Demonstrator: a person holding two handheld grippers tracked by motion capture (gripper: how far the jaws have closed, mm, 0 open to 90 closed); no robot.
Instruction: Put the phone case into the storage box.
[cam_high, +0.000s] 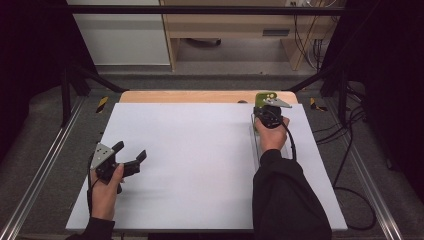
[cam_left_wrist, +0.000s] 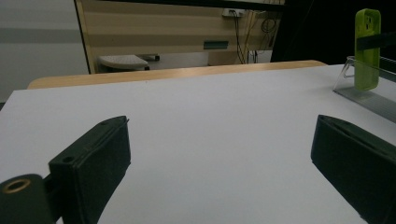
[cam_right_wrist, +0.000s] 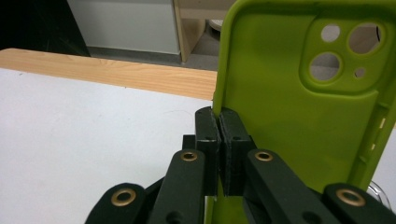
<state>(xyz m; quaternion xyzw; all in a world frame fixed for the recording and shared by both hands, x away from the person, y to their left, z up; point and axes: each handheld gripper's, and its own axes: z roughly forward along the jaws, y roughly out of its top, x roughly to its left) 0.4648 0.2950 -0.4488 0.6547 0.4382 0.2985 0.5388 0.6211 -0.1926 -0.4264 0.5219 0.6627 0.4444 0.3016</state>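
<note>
Here, table: a white board (cam_high: 190, 165) covers the top, with a strip of bare wood (cam_high: 180, 96) showing along its far edge.
Open room: the whole middle of the white board lies bare between the two hands; from the left gripper view it runs unbroken from the jaws out to the wooden strip.
Edges: the left hand sits near the left edge of the white board, towards the near side; the right hand works near the far right corner, close to both the far and the right edge.
Left gripper (cam_high: 131, 156): held low over the board by the left hand (cam_high: 106, 192), jaws spread wide with nothing between them, angled towards the middle of the table.
Right gripper (cam_right_wrist: 219, 140): gripped by the right hand (cam_high: 271, 137), its dark sleeve (cam_high: 287, 200) lying along the right side; jaws pressed together on the left rim of the green phone case.
Green phone case (cam_right_wrist: 303, 107): upright, its hollow inner side facing the right gripper's camera, camera cut-outs at the upper right.
Holder: a clear stand (cam_left_wrist: 369, 95) on the right side of the board; in the left gripper view the green phone case (cam_left_wrist: 367, 46) stands upright at the stand's far end. Whether its bottom edge touches the stand, I cannot tell.
</note>
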